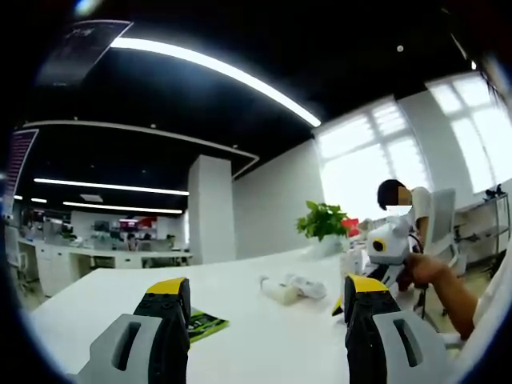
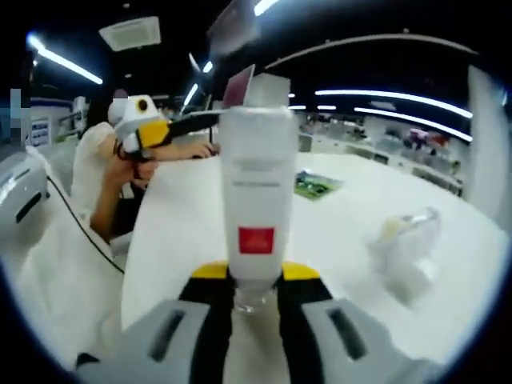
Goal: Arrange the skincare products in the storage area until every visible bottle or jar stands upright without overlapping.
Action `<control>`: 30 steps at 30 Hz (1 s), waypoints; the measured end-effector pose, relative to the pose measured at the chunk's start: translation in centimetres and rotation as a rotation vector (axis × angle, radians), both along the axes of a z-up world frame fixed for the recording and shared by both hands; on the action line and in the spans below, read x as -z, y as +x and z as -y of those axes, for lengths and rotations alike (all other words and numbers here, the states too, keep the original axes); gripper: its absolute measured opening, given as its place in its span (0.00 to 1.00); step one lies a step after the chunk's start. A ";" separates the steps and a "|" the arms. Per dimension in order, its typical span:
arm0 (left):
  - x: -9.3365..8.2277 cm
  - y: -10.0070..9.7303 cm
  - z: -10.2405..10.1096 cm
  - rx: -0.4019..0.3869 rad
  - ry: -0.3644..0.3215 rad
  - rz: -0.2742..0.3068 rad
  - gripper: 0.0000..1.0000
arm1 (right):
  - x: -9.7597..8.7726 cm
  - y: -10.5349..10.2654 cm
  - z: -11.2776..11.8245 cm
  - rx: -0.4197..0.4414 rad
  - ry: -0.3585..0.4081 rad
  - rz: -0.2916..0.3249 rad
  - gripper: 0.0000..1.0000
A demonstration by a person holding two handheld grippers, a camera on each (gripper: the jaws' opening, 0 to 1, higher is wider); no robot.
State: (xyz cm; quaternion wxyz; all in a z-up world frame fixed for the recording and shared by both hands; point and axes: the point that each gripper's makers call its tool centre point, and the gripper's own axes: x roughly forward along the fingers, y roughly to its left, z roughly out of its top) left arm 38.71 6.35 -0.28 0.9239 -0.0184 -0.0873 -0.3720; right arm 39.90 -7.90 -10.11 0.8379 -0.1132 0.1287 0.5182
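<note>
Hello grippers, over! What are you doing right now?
Right gripper shut on white tube. Left gripper open, holding nothing. Clear pouch lying on white table. Nothing blocking.

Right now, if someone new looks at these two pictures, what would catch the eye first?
In the right gripper view, a white tube with a red square label stands between the right gripper jaws, which are shut on it. On the white table ahead of the open left gripper lies a clear packet, and a green booklet lies near its left jaw.

Open office: white table (image 1: 264,336), bright windows (image 1: 376,156), ceiling strip lights (image 1: 216,72).
</note>
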 end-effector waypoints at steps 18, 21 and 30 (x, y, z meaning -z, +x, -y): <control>0.0 0.0 0.0 0.000 0.004 0.000 0.81 | -0.5 2.9 4.8 0.147 0.044 0.005 0.20; 0.1 0.1 0.0 0.000 0.007 -0.001 0.81 | -0.3 3.5 6.3 0.197 0.037 0.003 0.20; 0.3 0.2 0.2 0.000 0.011 -0.006 0.81 | -0.2 4.7 10.9 0.330 0.025 0.006 0.20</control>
